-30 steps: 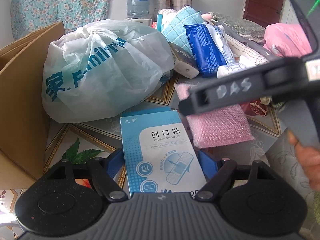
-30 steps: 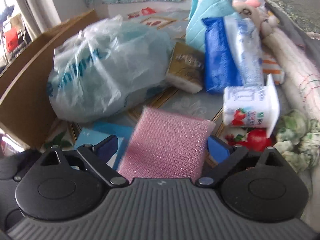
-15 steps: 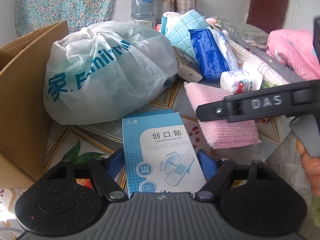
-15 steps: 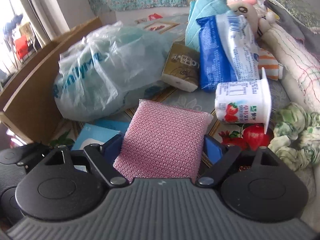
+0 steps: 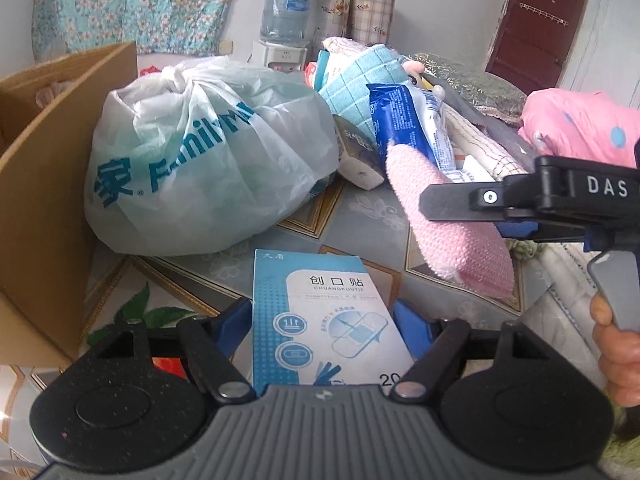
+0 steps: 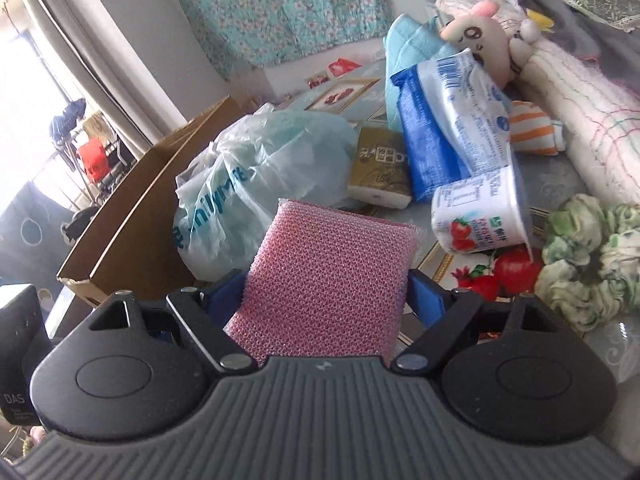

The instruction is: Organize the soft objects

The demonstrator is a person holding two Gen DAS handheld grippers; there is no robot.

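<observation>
- The right gripper (image 6: 328, 292) is clamping the pink mesh scouring sponge (image 6: 332, 280) between its 2 blue pads, holding it tilted above the patterned tabletop (image 5: 360, 208).
- The left gripper (image 5: 324, 320) is gripping the blue-and-white flat bandage box (image 5: 320, 312) at its near end.
- Judging by the task, the open brown cardboard box (image 5: 44, 200) on the left is looking like the destination for the sponge.
- Doing it well is meaning carrying the sponge high over the tied white plastic shopping bag (image 5: 200, 160), avoiding the left tool, and keeping squeeze light, since the mesh is compressing easily.
</observation>
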